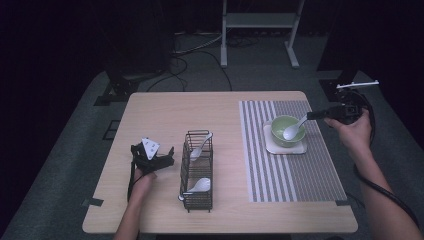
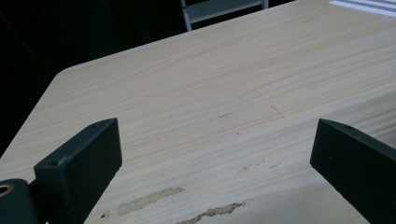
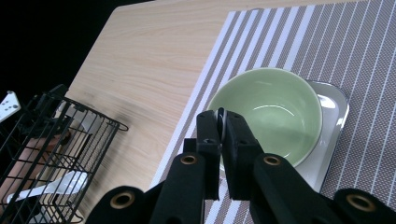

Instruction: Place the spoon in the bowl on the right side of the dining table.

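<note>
White spoon (image 1: 294,129) handle hidden by right gripper (image 1: 316,115).

The left gripper (image 1: 167,156) sits low at the table's seven o'clock, its jaws standing wide apart with nothing between them, pointing toward three o'clock; the left hand (image 1: 142,179) grips it from behind, forearm coming up from six o'clock; the right gripper (image 1: 314,115) hangs at three o'clock, jaws pinched together, pointing toward nine o'clock; the right hand (image 1: 354,131) holds it, forearm running down toward five o'clock.

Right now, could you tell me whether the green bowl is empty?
Not quite: the bowl holds no food, but a white spoon rests in it.
</note>
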The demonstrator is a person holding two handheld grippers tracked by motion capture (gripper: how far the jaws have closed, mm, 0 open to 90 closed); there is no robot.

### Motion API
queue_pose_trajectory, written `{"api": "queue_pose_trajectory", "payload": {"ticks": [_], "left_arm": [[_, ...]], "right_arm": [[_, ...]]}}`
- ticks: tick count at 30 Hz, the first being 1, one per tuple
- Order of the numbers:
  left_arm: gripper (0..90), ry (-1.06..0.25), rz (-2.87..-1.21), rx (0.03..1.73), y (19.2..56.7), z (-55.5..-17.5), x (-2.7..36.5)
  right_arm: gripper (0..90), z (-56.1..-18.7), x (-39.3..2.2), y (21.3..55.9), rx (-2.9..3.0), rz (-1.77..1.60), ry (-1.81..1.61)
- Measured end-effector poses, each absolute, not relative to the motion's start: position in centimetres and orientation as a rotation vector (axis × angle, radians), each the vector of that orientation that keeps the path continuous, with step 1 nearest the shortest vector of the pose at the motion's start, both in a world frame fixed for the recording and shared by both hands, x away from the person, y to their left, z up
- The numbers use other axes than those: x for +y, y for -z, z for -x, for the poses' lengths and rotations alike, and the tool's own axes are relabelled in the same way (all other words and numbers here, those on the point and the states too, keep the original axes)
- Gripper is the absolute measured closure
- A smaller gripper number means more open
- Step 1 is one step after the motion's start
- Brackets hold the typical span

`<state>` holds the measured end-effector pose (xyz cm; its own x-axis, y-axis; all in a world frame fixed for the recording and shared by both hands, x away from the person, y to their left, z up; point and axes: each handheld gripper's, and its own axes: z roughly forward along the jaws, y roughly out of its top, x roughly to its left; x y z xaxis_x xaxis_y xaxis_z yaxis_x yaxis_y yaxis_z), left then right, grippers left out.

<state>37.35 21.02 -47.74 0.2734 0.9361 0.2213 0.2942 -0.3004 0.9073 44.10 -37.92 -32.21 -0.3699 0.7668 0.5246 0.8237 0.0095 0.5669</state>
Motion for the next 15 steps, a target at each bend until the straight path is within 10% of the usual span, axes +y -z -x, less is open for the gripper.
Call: {"api": "queue_pose_trajectory", "payload": {"ticks": [15], "left_arm": [[1.1,-1.038,-1.763,1.124,47.7,-37.4,21.0]], "right_arm": [[85.5,-44.7,-37.4,33.4,-2.176,1.747,1.286]]}}
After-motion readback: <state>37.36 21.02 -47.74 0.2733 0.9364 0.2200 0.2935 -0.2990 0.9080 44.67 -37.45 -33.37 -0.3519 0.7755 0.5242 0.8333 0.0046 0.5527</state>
